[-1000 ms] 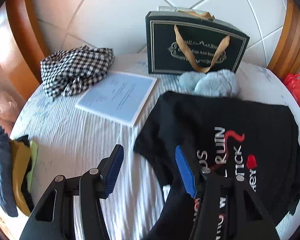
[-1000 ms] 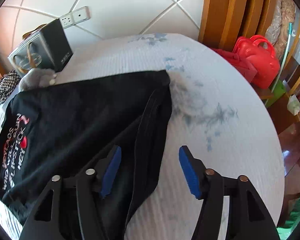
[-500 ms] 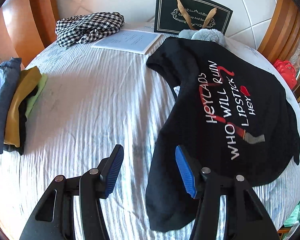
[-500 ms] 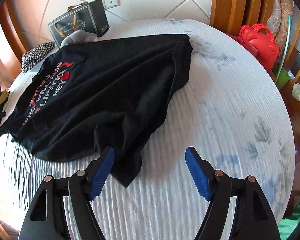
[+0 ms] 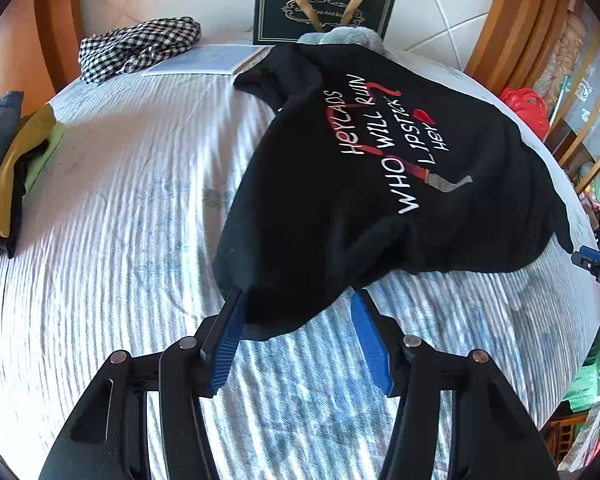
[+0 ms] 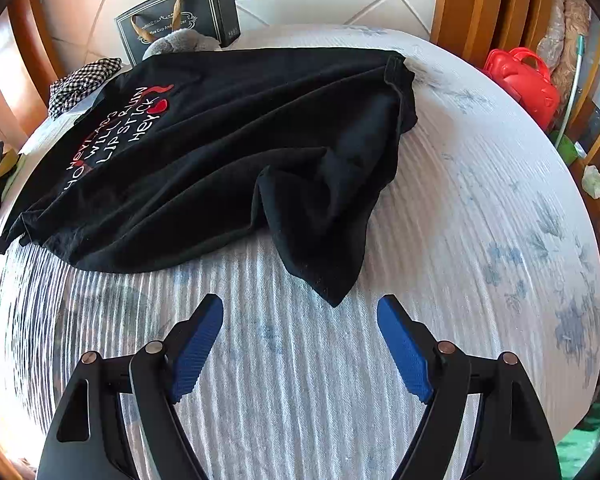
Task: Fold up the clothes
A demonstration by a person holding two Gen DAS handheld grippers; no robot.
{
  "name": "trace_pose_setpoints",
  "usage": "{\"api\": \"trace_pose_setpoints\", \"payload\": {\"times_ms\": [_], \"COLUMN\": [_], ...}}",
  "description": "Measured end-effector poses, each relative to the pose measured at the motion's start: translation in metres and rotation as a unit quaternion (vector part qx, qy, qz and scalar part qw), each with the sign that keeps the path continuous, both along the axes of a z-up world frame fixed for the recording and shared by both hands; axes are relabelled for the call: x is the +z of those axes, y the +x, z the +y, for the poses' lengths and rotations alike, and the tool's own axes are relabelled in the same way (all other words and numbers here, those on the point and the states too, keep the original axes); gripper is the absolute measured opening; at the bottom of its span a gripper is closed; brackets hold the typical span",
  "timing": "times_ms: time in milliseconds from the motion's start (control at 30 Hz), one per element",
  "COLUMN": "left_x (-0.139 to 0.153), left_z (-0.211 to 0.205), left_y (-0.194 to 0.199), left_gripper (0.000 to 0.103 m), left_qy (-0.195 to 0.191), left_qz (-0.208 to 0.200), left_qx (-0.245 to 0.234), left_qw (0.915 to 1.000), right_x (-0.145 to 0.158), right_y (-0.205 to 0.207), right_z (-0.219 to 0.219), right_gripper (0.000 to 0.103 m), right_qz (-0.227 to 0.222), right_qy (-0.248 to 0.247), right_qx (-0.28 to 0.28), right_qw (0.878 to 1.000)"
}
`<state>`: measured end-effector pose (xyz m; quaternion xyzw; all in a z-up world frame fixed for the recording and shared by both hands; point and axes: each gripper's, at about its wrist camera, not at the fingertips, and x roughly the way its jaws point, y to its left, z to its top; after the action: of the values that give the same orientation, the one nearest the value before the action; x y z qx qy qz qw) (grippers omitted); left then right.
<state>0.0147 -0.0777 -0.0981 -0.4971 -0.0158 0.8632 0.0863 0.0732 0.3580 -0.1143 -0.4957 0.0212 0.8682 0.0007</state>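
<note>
The black T-shirt lies spread print-side up across the white bed, roughly flat but rumpled, with no fold in it yet. A bottom corner trails loose toward the right claw, and a ridge of cloth is bunched above it. That claw's jaws are opening with nothing between them; the corner lies just beyond their tips. The left claw stands half apart with the other hem corner in its gap; whether the pads press on the cloth I cannot tell. A small stack of folded clothes at the bed's left edge suggests earlier pieces are done, while a checked garment near the headboard still lies crumpled, so I judge this shirt at its start and more to come. The shirt reads "HEYLADS WHO WILL RUIN LIPSTICK HEY". The dark gift bag carries gold script, partly legible as "Coffee Cup And Saucer".
</note>
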Motion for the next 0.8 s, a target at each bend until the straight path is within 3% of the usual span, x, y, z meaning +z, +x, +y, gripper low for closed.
{"api": "trace_pose_setpoints", "payload": {"times_ms": [133, 300, 400, 467, 633, 800], "left_x": [0.004, 0.022, 0.003, -0.009, -0.026, -0.030], "left_z": [0.020, 0.037, 0.045, 0.051, 0.055, 0.055], "left_y": [0.010, 0.023, 0.016, 0.011, -0.008, -0.030], "left_gripper": [0.055, 0.055, 0.055, 0.054, 0.054, 0.054], "left_qy": [0.002, 0.018, 0.017, 0.017, -0.005, -0.013], "left_qz": [0.000, 0.028, -0.002, -0.022, -0.014, 0.006], "left_qx": [-0.026, -0.041, -0.042, -0.043, -0.009, 0.015], "left_qw": [0.9997, 0.9986, 0.9990, 0.9987, 0.9999, 0.9998], "right_x": [0.003, 0.004, 0.000, -0.003, -0.002, -0.002], "right_y": [0.005, 0.008, 0.005, 0.003, 0.002, -0.001], "right_z": [0.001, 0.007, 0.009, 0.009, 0.008, 0.007], "right_gripper": [0.079, 0.079, 0.078, 0.063, 0.064, 0.072], "right_qz": [0.004, 0.010, 0.000, -0.010, -0.002, 0.004], "right_qy": [0.005, -0.002, -0.007, -0.006, -0.001, -0.002], "right_qx": [0.001, -0.005, -0.004, -0.006, 0.000, 0.014], "right_qw": [1.000, 1.000, 1.000, 1.000, 1.000, 1.000]}}
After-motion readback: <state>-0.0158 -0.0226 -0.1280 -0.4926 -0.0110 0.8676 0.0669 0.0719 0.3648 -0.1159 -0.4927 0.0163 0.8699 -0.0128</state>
